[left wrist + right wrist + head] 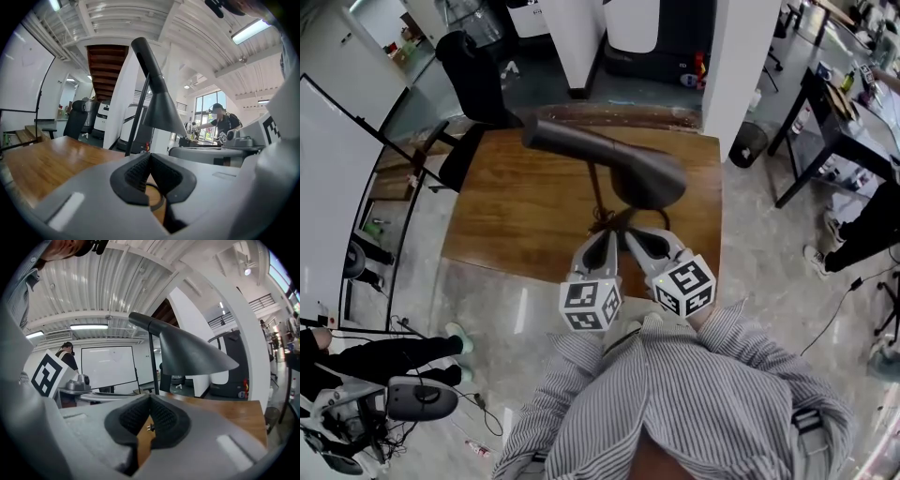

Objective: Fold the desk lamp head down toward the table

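Desk lamp [619, 161] upright by table's [511, 211] near edge, head raised. Left gripper [607, 239], right gripper [634, 239]: jaws together, empty. Shade looks rigid, smooth; hinge probably stiff. Grip narrow neck, brace stem.

The cone-headed metal desk lamp [619, 161] is dark grey; the grained wooden table [516, 211] is warm brown. The plastic left gripper [602, 242] and right gripper [645, 242] are light grey, with black ribbed pads [136, 174] and black-and-white marker cubes [590, 306]. The cotton shirt [694, 394] has grey-and-white stripes.

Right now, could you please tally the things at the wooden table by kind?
Lamp: 1
Table: 1
Grippers: 2, the left gripper and the right gripper
Total: 4
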The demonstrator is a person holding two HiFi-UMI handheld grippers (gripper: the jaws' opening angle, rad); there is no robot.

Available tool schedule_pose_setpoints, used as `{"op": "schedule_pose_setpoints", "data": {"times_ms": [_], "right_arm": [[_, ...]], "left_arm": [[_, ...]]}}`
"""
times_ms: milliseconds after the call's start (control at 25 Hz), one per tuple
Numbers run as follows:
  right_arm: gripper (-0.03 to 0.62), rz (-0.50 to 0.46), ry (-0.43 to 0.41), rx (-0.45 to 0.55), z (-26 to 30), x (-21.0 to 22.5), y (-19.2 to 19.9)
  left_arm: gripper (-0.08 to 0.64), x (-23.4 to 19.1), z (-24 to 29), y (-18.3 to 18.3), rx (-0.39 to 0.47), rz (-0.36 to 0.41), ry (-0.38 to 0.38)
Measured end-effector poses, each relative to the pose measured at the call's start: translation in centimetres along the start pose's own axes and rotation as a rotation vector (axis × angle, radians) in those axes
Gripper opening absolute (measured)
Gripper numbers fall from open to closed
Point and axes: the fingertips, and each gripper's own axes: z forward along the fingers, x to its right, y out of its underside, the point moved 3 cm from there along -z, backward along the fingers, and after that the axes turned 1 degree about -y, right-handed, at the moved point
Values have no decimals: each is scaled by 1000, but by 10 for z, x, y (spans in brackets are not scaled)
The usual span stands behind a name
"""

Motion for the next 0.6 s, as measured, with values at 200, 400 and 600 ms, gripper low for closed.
{"op": "schedule_pose_setpoints", "data": {"times_ms": [200,400,600], "right_arm": [[0,-1,-2,-17,-2,0,4],[0,-6,4,-23,-4,1,10],[0,-13,5,-23,-8,5,9]], "left_arm": [[4,5,-3,5,-3,-28,1],[4,3,-5,10,-9,-48,0],[4,5,-1,11,-18,-17,-1]]}}
